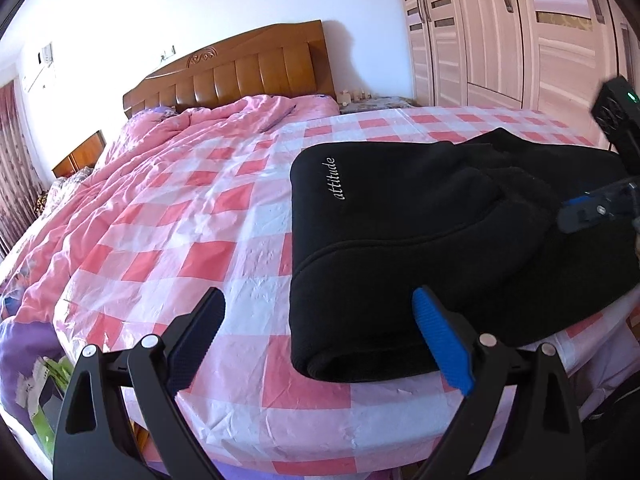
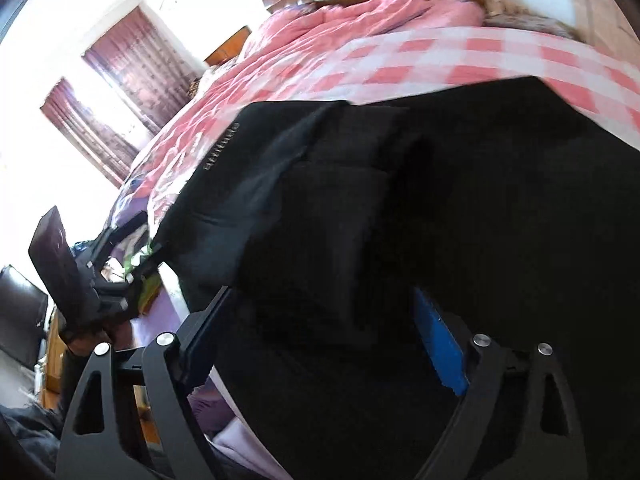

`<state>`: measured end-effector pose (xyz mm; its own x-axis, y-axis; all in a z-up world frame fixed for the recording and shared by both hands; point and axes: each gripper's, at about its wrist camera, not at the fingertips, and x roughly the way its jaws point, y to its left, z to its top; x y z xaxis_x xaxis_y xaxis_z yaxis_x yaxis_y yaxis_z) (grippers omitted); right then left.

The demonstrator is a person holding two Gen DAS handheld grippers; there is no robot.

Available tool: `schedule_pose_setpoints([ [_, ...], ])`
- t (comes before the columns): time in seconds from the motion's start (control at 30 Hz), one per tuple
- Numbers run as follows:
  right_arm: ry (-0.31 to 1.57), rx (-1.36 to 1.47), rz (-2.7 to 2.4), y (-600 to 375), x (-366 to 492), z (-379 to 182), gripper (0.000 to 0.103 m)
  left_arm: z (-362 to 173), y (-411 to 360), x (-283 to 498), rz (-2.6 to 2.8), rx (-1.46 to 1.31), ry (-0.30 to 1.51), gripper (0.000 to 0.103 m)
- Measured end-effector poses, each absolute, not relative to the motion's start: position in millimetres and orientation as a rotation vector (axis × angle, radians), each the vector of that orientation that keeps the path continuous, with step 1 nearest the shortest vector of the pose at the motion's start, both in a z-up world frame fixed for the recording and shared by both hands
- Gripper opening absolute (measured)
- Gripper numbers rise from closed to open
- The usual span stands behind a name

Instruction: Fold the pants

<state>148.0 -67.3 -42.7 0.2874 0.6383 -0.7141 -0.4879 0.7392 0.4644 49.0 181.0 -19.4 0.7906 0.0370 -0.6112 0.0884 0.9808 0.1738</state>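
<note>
Black folded pants (image 1: 440,232) with white "attitude" lettering lie on the pink-and-white checked sheet (image 1: 200,240), near the bed's front edge. My left gripper (image 1: 320,336) is open at that edge; its blue finger (image 1: 440,340) overlaps the near left corner of the pants without pressing it. At the right border my right gripper (image 1: 576,212) rests over the far side of the pants. In the right wrist view the pants (image 2: 400,220) fill most of the picture. The right gripper (image 2: 320,340) has its jaws wide apart with black cloth lying between them. A hand holds the left gripper (image 2: 132,240) at the left.
A bunched pink quilt (image 1: 180,152) covers the bed's far left below a wooden headboard (image 1: 240,72). A pale wardrobe (image 1: 500,32) stands at the back right. The front edge of the bed (image 1: 320,420) drops off close to the gripper. Dark red curtains (image 2: 120,80) hang at the window.
</note>
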Motion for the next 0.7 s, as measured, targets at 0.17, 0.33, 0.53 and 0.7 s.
schedule_pose_setpoints([
  [0.17,1.043,0.209,0.768,-48,170,-40,0.052,-18,181,42,-0.042,0.210,0.657,0.094],
  [0.33,0.929,0.151,0.737,-48,155,-24,0.028,-29,188,33,-0.029,0.208,0.696,0.094],
  [0.53,0.763,0.092,0.707,-55,137,37,0.028,-30,183,43,-0.029,0.184,0.715,0.094],
  [0.7,0.701,0.101,0.653,-96,112,59,0.028,-33,184,78,0.110,0.180,0.755,0.094],
])
